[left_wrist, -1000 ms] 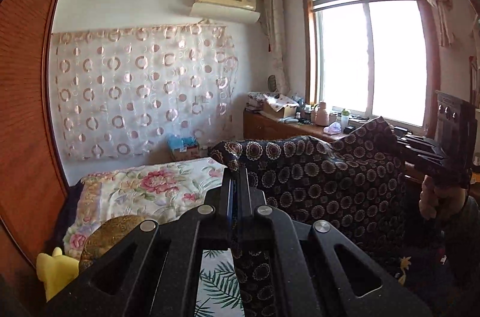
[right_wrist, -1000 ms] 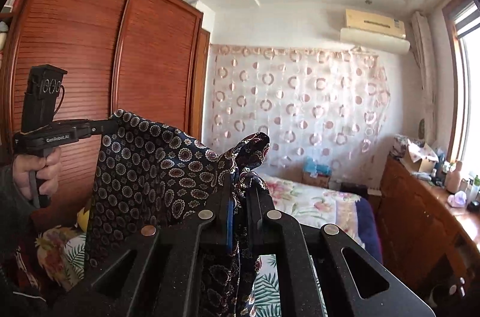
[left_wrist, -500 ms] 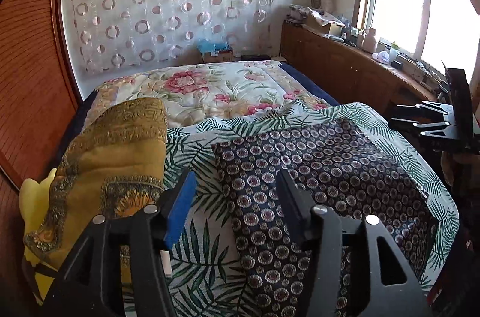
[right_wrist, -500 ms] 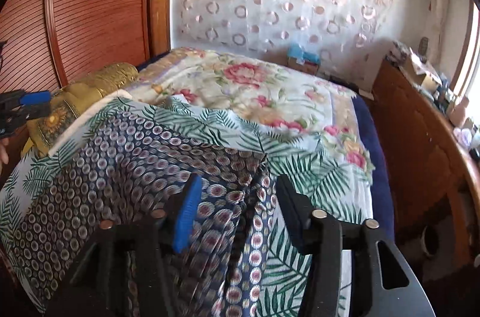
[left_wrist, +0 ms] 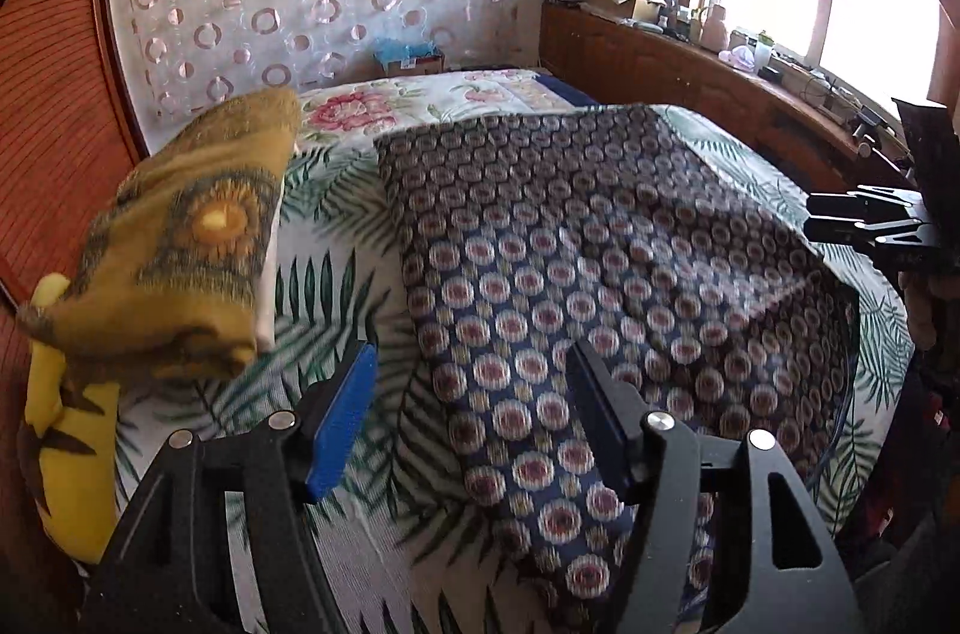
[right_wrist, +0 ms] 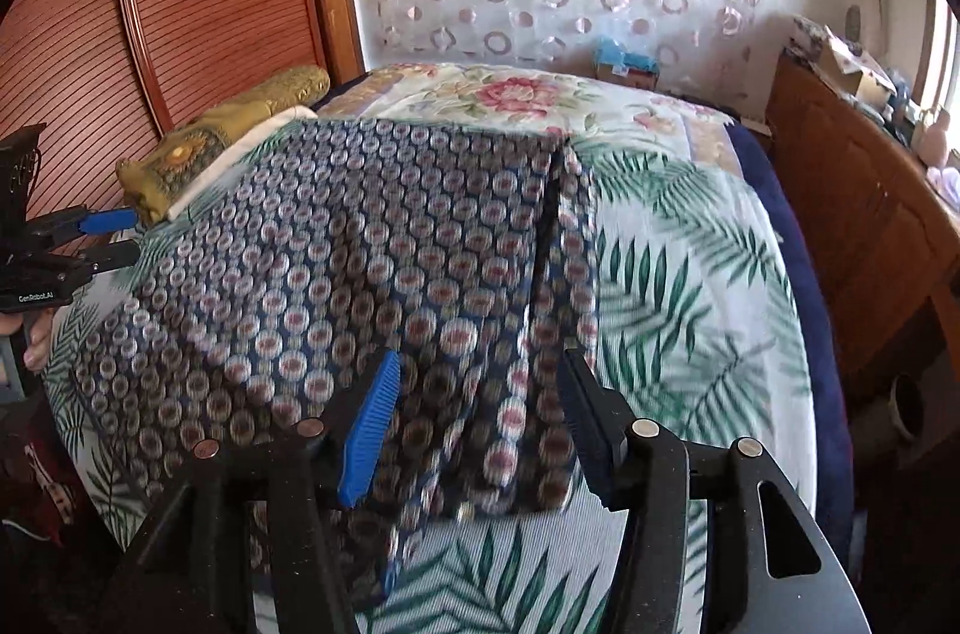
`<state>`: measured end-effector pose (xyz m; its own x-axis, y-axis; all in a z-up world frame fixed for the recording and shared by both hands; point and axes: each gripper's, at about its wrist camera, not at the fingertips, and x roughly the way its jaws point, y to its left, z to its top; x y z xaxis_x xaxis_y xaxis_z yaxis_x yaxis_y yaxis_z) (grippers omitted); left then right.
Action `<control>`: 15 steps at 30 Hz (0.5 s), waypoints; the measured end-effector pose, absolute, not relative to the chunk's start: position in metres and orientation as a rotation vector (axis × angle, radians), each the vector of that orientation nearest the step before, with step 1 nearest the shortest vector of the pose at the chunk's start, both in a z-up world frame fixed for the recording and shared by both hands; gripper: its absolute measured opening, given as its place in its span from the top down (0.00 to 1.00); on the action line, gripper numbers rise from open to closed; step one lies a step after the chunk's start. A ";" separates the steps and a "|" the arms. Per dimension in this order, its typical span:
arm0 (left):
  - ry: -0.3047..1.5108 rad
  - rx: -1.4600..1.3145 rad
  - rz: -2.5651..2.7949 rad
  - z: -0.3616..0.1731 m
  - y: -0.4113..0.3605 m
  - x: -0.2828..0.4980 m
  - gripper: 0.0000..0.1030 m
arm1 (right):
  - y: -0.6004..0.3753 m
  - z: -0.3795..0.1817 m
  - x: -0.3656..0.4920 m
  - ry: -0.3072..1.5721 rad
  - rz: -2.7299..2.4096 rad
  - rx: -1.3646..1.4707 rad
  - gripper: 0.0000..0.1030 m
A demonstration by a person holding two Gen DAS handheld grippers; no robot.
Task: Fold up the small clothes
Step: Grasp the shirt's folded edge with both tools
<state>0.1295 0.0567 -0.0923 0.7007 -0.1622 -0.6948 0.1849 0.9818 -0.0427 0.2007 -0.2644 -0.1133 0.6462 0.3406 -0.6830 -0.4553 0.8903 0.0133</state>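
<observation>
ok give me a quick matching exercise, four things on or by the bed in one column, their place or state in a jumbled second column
Things:
1. dotted garment
2. yellow blanket
3. left claw
4. blue box

Places or states:
A. folded, at the bed's edge by the wooden wardrobe
B. on the floor beyond the bed, in front of the circle-print curtain
C. spread flat on the leaf-print sheet
D. jaws apart, gripping nothing

Pairs: 1-C, 2-A, 3-D, 4-B
</observation>
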 end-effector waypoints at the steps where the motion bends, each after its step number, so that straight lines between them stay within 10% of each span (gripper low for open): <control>1: 0.782 0.023 -0.193 -0.096 0.057 0.125 0.36 | -0.266 -0.117 0.195 0.746 0.442 -0.166 0.45; 15: 0.843 -0.054 -0.216 -0.125 0.065 0.074 0.51 | -0.271 -0.150 0.132 0.824 0.469 -0.077 0.45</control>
<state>0.0740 0.0647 -0.1245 0.6446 -0.2112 -0.7347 0.1685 0.9767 -0.1329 0.1323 -0.2710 -0.1496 0.5834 0.3723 -0.7218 -0.4313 0.8951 0.1131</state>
